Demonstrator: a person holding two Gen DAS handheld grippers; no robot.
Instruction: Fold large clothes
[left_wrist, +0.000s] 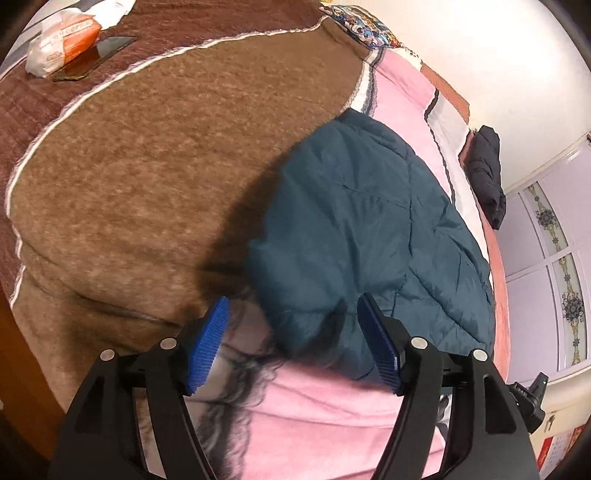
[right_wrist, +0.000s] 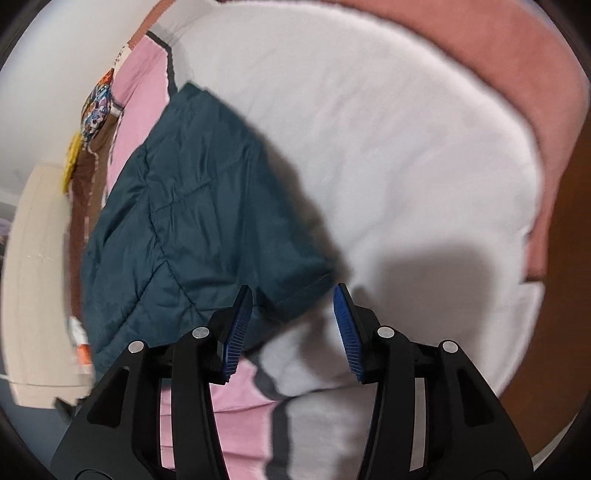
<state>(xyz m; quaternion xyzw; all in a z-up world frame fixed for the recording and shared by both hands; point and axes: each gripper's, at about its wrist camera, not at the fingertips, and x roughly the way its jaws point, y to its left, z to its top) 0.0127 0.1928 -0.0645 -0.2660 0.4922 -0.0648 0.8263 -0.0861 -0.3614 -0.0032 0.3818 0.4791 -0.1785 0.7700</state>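
Two grippers hung over a bed (left_wrist: 388, 417), each with its blue-padded jaws spread and nothing pinched between them. The left gripper (left_wrist: 293, 343) was parted wide above the near end of a teal quilted jacket (left_wrist: 362, 221), whose edge lay in the gap between the pads without either pad pressing on it. The right gripper (right_wrist: 293, 334) was parted less widely over the jacket's (right_wrist: 192, 206) hemmed end, again with the pads clear of the fabric.

The jacket lay as a long folded bundle on the pink and white bedspread (right_wrist: 388, 147), running from the near edge toward the far end of the bed. Beside it, on the left wrist view's left, a brown fleece blanket (left_wrist: 166, 166) covered the rest of the bed. Toward that blanket's far left corner sat a white and orange packet (left_wrist: 62, 44) beside a dark phone (left_wrist: 99, 55). A black garment (left_wrist: 485, 173) rested near the bed's far right edge.
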